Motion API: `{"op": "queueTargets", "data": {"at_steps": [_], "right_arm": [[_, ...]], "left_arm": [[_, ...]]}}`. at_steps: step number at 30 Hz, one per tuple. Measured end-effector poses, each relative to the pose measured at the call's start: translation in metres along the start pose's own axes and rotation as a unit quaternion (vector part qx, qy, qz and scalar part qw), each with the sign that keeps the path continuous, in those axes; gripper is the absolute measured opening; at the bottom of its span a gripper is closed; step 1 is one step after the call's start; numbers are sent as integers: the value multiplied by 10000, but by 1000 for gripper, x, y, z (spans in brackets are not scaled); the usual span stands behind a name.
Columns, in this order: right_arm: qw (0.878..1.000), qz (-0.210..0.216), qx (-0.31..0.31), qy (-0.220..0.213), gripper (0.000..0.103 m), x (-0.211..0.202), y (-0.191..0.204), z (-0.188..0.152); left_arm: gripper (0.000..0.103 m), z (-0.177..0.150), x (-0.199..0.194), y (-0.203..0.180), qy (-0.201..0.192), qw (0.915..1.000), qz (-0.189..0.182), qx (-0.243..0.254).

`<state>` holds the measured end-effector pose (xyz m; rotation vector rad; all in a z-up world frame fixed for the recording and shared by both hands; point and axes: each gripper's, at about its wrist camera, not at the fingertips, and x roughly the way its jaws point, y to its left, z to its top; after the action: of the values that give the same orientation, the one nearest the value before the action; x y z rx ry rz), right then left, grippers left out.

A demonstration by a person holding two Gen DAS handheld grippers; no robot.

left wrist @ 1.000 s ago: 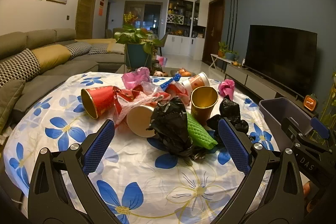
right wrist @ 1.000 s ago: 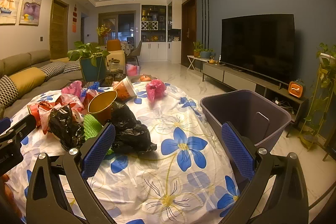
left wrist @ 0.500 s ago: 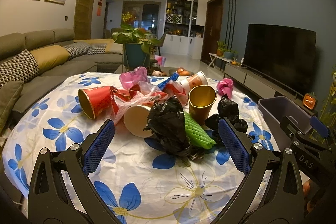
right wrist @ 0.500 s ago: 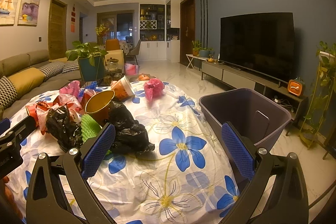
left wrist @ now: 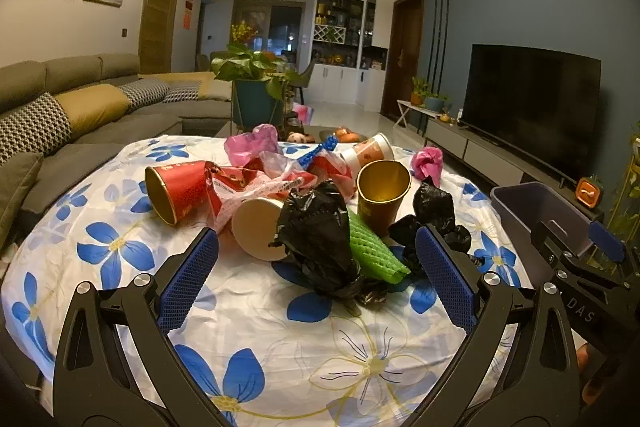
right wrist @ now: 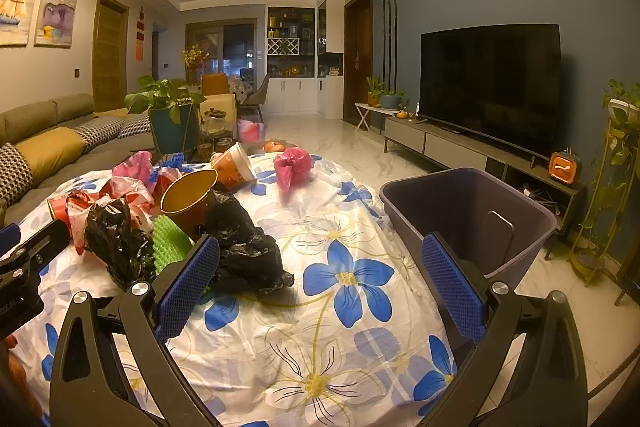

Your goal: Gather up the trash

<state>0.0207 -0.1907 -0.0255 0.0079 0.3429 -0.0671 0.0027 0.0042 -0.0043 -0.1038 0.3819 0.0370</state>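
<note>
Cups, black bags (left wrist: 320, 231) and wrappers lie heaped on the cloth beside an empty grey bin (right wrist: 472, 211).

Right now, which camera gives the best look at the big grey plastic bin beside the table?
The right wrist view: the grey plastic bin shows whole, open and apparently empty, beside the flowered tablecloth. The left wrist view catches only one corner of it, partly hidden behind the other gripper.

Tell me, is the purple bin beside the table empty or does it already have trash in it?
Empty as far as visible: the purple bin shows only bare inner walls in the right wrist view, though its very bottom is hidden.
</note>
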Motion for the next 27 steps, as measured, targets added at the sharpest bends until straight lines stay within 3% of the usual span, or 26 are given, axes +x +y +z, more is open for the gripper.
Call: {"op": "queueTargets", "data": {"at_steps": [20,27], "right_arm": [[9999,99,-90,86,98,15,2,-9],[9992,308,-134,238,95,42,8,-17]], "left_arm": [[97,-7,16,5,94,9999,-41,-108],[97,-13,33,12,179,9997,36,-167]]}}
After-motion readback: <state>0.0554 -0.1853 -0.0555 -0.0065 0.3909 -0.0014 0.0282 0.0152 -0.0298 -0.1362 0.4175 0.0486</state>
